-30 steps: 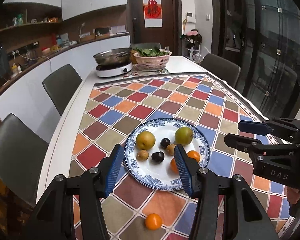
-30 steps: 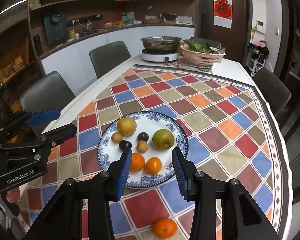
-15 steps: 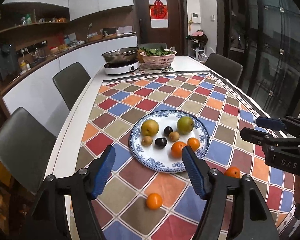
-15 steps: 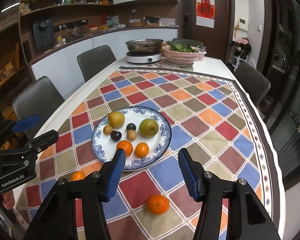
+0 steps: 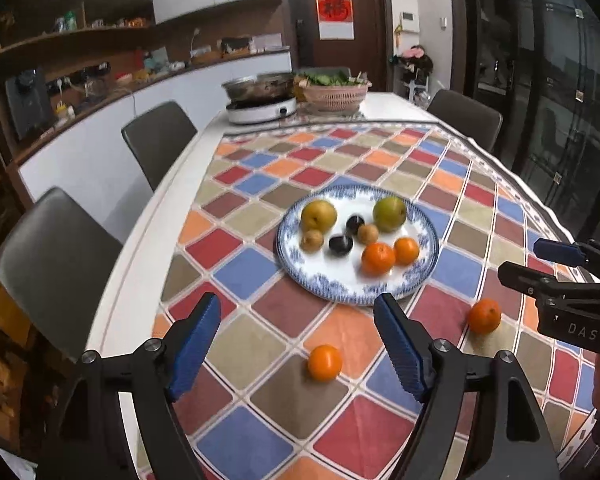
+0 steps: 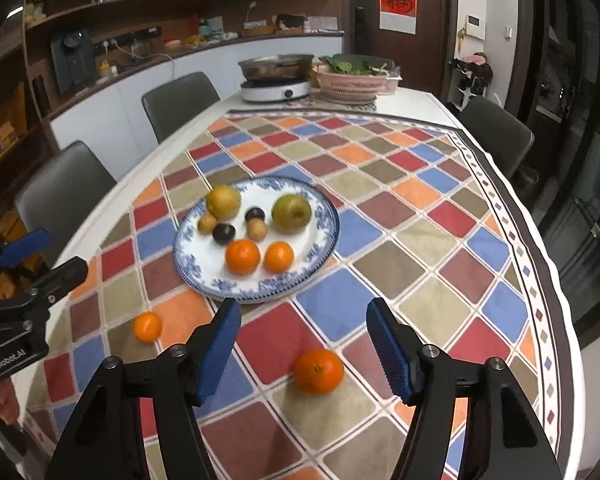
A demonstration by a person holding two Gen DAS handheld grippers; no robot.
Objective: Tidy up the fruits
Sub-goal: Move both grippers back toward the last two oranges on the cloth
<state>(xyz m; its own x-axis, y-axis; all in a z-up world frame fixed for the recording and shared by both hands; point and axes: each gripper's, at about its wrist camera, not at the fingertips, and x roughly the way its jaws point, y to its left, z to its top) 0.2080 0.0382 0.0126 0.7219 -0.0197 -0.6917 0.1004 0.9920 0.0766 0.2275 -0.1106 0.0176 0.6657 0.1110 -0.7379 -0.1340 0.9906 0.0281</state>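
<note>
oranges: two on plate (image 6: 320,236), two on tablecloth (image 6: 400,200).

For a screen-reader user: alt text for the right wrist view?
The open right gripper hovers over a checkered tablecloth, above a loose orange lying near a blue-rimmed plate of fruit. The left gripper shows at left.

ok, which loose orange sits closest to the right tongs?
The larger orange on the cloth between the right tongs; the other loose one lies far left.
</note>
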